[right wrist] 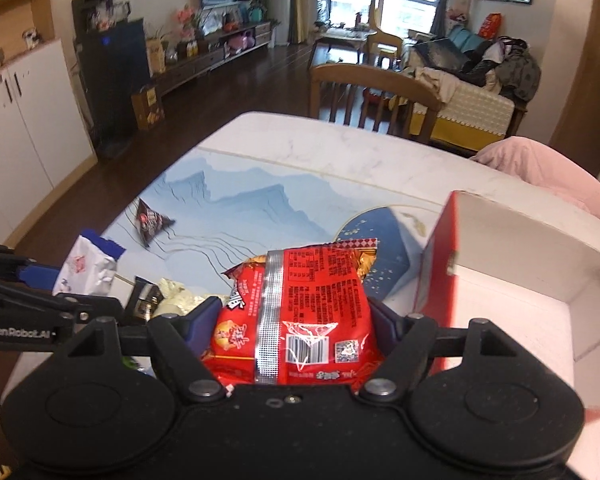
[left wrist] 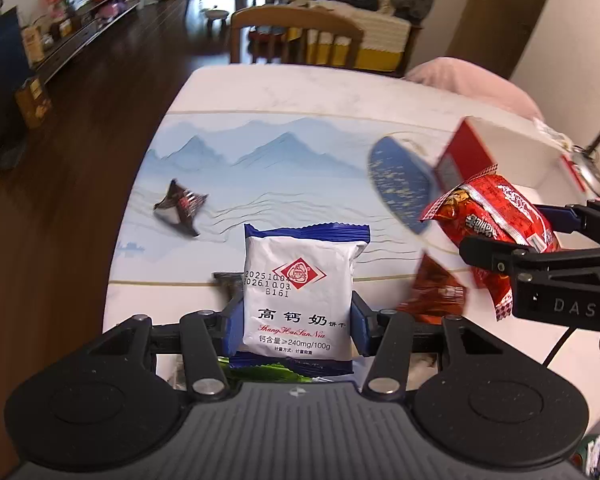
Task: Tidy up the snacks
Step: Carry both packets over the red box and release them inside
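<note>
Left claw [left wrist: 298, 322]: clenched on the white packet [left wrist: 298, 292], blue pads pressing both of its sides; packet upright, lifted clear of the worktop [left wrist: 284, 92].
Right claw [right wrist: 294, 320]: clenched on the red bag [right wrist: 300, 312], one blue pad at each side; bag raised off the worktop, barcode face toward the camera.
Claws to each other: in the left wrist view the right claw [left wrist: 540, 232] enters from the right with the red bag [left wrist: 492, 216]; in the right wrist view the left claw [right wrist: 40, 276] enters from the left with the white packet [right wrist: 86, 266].
Just beyond the left claw: a dark wrapper [left wrist: 230, 282] partly hidden behind the white packet; an orange-red wrapper [left wrist: 436, 292], blurred, to the right.
Ahead-left of both claws: a black triangular snack [left wrist: 180, 208] lying alone on the mat [left wrist: 260, 148].
Right of the right claw: the box [right wrist: 512, 264], red outside, white inside, open on top, standing on the worktop just beside the red bag.
Below the right claw, to its left: pale wrappers [right wrist: 176, 296] on the worktop.
Far edge: a wooden chair [right wrist: 364, 88] at the worktop; a pink cushion [right wrist: 548, 172] beyond the box.
</note>
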Demonstrator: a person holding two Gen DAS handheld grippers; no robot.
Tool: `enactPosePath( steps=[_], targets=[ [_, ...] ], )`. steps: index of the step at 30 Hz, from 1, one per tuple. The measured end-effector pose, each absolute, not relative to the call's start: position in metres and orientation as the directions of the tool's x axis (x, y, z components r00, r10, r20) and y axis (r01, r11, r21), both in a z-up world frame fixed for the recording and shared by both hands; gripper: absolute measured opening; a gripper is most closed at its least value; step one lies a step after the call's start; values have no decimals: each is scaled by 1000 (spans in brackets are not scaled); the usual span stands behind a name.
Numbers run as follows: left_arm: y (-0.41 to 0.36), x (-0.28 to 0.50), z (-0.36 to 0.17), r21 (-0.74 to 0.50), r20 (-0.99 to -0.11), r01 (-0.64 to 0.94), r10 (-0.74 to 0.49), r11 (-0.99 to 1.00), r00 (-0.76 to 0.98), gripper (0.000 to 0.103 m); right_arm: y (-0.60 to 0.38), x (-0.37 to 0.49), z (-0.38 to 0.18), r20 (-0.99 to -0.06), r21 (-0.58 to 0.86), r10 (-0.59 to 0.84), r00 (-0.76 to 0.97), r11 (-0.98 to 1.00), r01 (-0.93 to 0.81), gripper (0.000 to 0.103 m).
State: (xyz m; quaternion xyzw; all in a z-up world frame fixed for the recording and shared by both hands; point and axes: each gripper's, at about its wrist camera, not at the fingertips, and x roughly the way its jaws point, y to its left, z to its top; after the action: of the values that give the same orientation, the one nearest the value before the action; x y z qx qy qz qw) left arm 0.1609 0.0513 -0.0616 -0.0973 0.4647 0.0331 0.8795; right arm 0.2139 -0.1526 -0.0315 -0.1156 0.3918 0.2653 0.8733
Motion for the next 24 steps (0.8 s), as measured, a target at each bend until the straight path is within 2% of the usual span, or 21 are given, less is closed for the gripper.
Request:
enactPosePath(
  steps=[13, 24],
  targets=[
    [-8, 148, -7, -137, -797, 26, -126, 990, 590, 51, -215, 171, 19, -712, 40, 339, 615, 894, -446, 76],
    [-85, 205, 11, -122, -809, 99, -157, 988, 567, 51, -296, 219, 19, -712, 47, 278, 644, 935, -352, 76]
  ],
)
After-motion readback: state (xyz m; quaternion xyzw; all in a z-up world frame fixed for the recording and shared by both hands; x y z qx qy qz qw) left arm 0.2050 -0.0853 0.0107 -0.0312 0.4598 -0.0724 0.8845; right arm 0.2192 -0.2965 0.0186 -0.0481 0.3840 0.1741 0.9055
